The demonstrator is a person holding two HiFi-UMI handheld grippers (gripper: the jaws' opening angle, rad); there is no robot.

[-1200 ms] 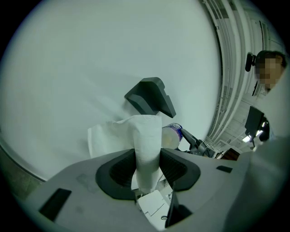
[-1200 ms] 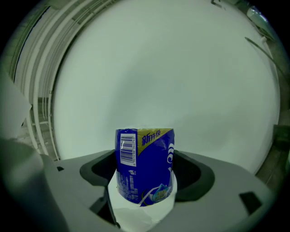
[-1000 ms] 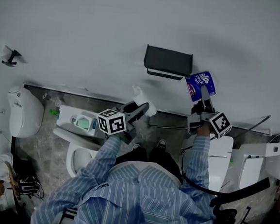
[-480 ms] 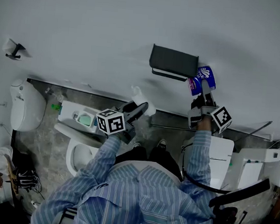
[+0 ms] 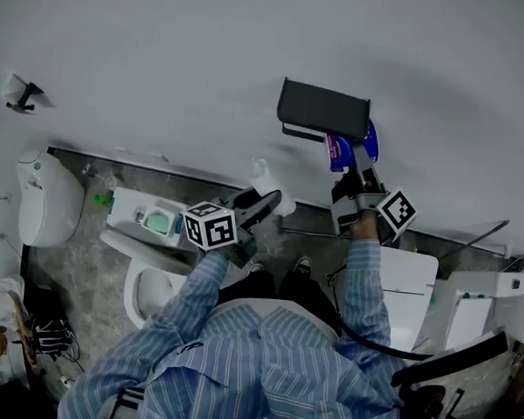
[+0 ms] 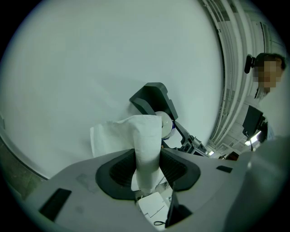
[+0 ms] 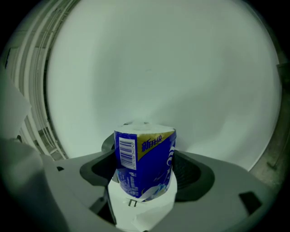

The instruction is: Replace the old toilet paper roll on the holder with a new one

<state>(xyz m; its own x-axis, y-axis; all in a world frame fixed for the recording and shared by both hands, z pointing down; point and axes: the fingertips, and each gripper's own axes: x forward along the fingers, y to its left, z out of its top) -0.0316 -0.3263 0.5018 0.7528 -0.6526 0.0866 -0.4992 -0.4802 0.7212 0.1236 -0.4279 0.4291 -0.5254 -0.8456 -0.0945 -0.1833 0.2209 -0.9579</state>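
The dark grey holder (image 5: 324, 109) hangs on the white wall; it also shows in the left gripper view as the holder (image 6: 154, 97). My right gripper (image 5: 357, 164) is shut on the new roll (image 5: 344, 149) in its blue wrapper, which sits right under the holder's right end. In the right gripper view the new roll (image 7: 145, 161) stands upright between the jaws of my right gripper (image 7: 145, 176). My left gripper (image 5: 264, 202) stays lower left of the holder, shut on the old white paper roll (image 5: 264, 181). There, the old roll (image 6: 147, 145) looks squashed flat and crumpled.
Below are a toilet bowl (image 5: 146, 285) with its white tank (image 5: 147, 221), a white fixture (image 5: 48, 208) at the left and white bins (image 5: 414, 299) at the right. A small hook (image 5: 18, 96) is on the wall. Another person (image 6: 265, 104) stands at the right.
My right gripper has carried the blue-wrapped roll leftwards, from beside the holder's right end to just beneath it. The left gripper with the old paper has stayed put.
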